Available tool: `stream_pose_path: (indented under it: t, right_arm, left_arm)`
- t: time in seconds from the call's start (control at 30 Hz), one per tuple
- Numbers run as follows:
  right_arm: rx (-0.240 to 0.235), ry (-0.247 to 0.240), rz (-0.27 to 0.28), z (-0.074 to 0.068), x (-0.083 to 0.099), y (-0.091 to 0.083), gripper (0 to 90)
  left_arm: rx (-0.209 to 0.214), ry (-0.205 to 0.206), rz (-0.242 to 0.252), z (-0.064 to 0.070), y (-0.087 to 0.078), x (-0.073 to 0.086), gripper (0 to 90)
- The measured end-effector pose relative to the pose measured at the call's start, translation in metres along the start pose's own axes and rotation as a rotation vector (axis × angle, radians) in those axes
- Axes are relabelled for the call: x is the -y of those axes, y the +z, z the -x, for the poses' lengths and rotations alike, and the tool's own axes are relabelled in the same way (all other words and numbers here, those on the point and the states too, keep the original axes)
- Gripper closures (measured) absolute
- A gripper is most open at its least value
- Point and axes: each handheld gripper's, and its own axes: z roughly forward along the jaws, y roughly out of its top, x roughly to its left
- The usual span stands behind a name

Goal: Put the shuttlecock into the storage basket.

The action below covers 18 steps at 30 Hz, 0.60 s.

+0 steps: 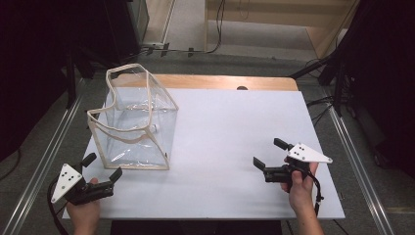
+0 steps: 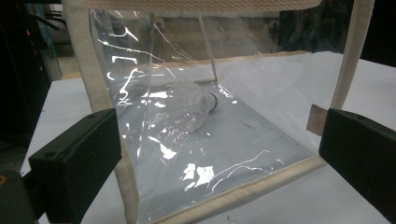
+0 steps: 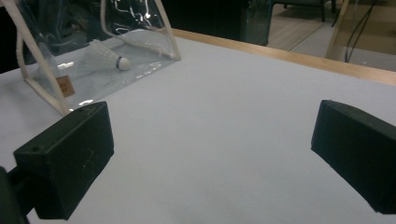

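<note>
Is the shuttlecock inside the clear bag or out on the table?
Inside. The shuttlecock lies on its side on the floor of the clear bag, seen through the bag's walls in both gripper views.

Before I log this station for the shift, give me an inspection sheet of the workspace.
Surface: white table top, wooden strip along the far edge.
Job's things: clear bag with cream trim, standing at the left; shuttlecock lying inside it.
Clutter: nothing seen.
Grippers: left tool open, near the bag; right tool open, over bare table.
Cables: one trailing from each tool; more on the floor beyond.
Surroundings: dark racks both sides, metal rails.
</note>
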Motion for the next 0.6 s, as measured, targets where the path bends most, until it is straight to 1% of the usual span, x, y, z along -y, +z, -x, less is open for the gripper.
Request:
stream_pose_path:
  t: [0.07,0.17,0.27,0.5,0.6]
  right_arm:
    - [0.011,0.014,0.006,0.004,0.004,-0.004,0.0]
    - [0.031,0.021,0.007,0.012,0.009,-0.012,0.0]
    - [0.059,0.027,0.01,0.019,0.014,-0.02,0.0]
    - [0.099,0.058,0.016,0.034,0.029,-0.036,0.0]
    - [0.118,0.066,0.02,0.039,0.033,-0.042,0.0]
  left_arm:
    - [0.002,-0.005,0.001,0.0,0.0,0.0,0.0]
    - [0.002,-0.012,0.007,-0.001,0.0,0.0,0.0]
    - [0.0,-0.008,0.002,0.0,0.0,0.0,0.0]
    - [0.001,-0.015,0.007,-0.001,-0.001,0.0,0.0]
    - [0.002,-0.012,0.005,-0.001,0.0,0.0,0.0]
